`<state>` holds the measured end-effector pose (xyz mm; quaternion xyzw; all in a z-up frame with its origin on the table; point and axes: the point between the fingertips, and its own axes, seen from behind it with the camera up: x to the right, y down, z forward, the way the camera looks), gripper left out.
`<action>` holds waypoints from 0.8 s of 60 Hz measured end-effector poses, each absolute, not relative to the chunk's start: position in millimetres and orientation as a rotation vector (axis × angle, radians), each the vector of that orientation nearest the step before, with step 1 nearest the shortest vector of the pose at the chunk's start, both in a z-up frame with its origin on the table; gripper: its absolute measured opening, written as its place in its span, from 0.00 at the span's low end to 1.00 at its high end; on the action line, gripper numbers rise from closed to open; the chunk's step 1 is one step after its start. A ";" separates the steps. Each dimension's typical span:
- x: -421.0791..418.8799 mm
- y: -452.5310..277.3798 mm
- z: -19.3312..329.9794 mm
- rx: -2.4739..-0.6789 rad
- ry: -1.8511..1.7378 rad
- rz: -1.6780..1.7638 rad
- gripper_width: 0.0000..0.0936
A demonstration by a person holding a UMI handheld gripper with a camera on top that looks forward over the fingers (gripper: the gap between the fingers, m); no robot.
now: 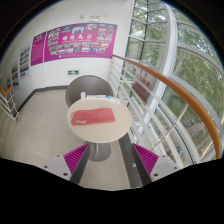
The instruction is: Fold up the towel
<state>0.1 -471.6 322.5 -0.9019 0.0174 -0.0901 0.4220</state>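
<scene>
A pink-red towel (95, 117) lies folded flat on a small round white table (80, 130), well beyond my fingers. My gripper (111, 160) is open and empty, held above the floor short of the table. Its two fingers (75, 156) with magenta pads stand wide apart, one at each side of the table's pedestal base (98, 152).
A grey chair (88, 89) stands behind the table. A glass railing with a wooden handrail (165, 85) curves along the right side. A wall with pink posters (75, 42) is at the back. Light floor (35, 130) spreads to the left.
</scene>
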 end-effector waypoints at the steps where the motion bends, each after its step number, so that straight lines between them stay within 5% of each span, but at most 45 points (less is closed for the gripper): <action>1: -0.1 -472.2 321.4 -2.262 0.043 -0.225 0.91; 26: -79.7 -432.9 213.7 -2.360 -0.003 -0.107 0.91; 48: -217.0 -206.5 110.8 -2.244 -0.094 0.017 0.91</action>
